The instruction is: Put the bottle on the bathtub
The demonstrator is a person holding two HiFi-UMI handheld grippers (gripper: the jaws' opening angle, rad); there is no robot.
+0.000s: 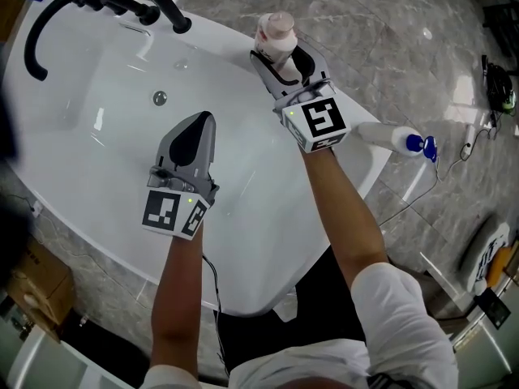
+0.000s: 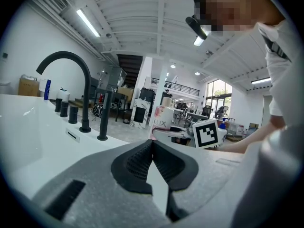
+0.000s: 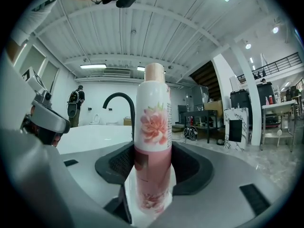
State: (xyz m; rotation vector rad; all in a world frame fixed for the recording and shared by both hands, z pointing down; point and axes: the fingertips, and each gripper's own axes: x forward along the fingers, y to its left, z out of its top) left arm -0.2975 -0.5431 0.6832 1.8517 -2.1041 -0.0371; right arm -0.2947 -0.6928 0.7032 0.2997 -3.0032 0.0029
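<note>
Faucet (image 1: 49, 23) sits at the far left end of the tub (image 1: 105, 136). The basin has nothing in it apart from the drain fitting (image 1: 160, 98).

Left gripper (image 1: 203, 120) hovers over the basin mid-tub with its jaws pressed together and nothing between them. Its own view shows the pads meeting tip to tip. It plays no part right now.

Right gripper (image 1: 281, 59) is at the tub's far rim, right of the faucet handle. Its jaws pinch the pink bottle (image 1: 276, 31) by the lower body. The bottle is upright, cap on top, flower label facing the gripper camera.

Progress: looks nearly done. The bottle is over or on the rim, and the grip isn't let go yet. What's left is to seat it if it isn't down, then spread the jaws and back off without tipping it.

Hard to tell:
- The bottle's base is hidden by the jaws in the right gripper view and by the gripper in the head view, so I can't say whether it touches the rim.
- In the left gripper view the base is also cut off behind that gripper's body.

Far right, a white bottle with a blue cap (image 1: 399, 139) lies on its side by the tub's right edge. Whether it is on the rim or just off it is unclear.
</note>
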